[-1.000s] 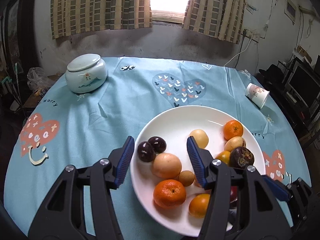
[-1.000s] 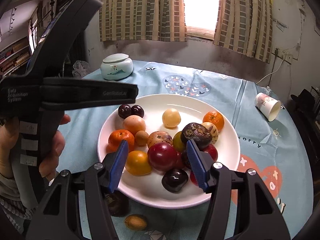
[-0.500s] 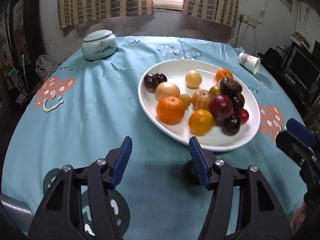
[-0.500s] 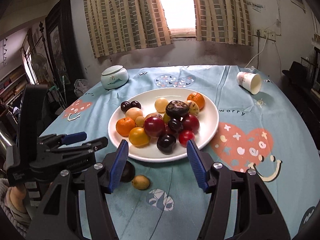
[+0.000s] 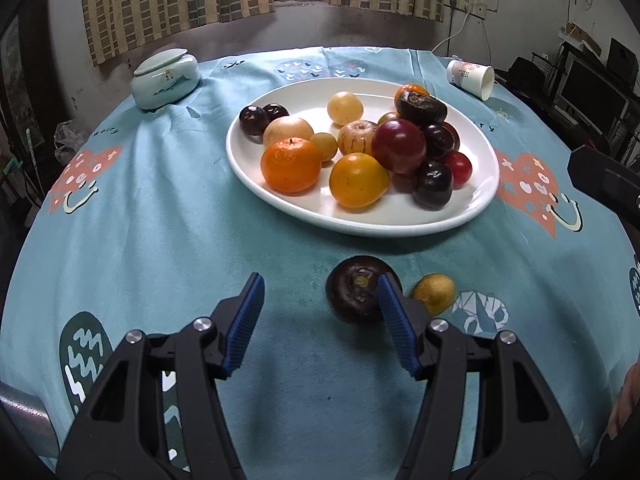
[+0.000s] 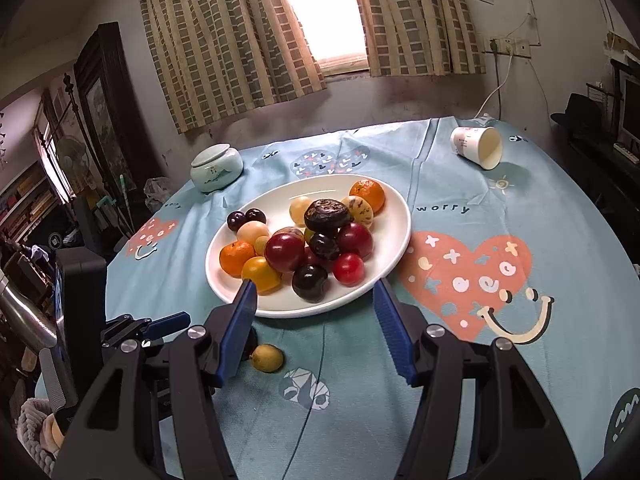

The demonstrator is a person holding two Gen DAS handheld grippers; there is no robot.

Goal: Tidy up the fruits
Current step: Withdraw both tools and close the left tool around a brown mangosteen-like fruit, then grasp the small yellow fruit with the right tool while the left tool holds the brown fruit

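Left wrist: left gripper (image 5: 320,306) spread wide, empty, low over cloth (image 5: 160,220); dark fruit (image 5: 357,295) touching right finger, yellow fruit (image 5: 434,293) beside. Right wrist: right gripper (image 6: 314,310) agape, empty, near plate (image 6: 394,236) piled with fruit.

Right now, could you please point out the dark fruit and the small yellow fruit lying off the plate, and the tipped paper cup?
dark fruit (image 5: 356,294): left wrist view, on its top by the stem.
small yellow fruit (image 6: 267,357): right wrist view, middle of its skin.
paper cup (image 6: 472,145): right wrist view, on its printed side wall.
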